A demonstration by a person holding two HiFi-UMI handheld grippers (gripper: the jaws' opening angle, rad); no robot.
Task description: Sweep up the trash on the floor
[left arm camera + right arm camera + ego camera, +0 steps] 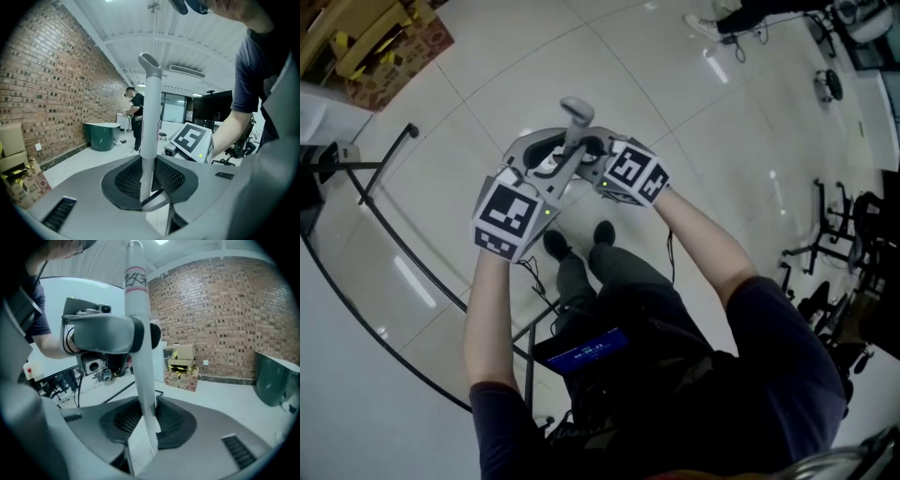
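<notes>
The left claw (149,180) is clamped on a white broom handle (150,108), which rises upright from between its two dark ribbed pads to a looped grey tip. The right claw (147,420) is also closed on that handle (139,310), with the shaft slanting up out of its jaws. Seen from the right claw, the left claw (108,333) holds the shaft farther up, toward the tip. Seen from the left claw, the right claw's marker cube (190,140) sits just right of the handle.

In the head view the two claws (546,167) (592,155) meet around the handle (576,117) from opposite sides, its tip poking out above them, over a pale tiled floor (694,112). The holder's dark shoes (603,232) stand on the floor beneath the claws.

Beyond the left claw, a green tub (102,135) stands against a brick wall (47,84), with a person (137,117) beside it. Past the right claw, cardboard boxes (183,364) sit at the foot of the wall.
</notes>
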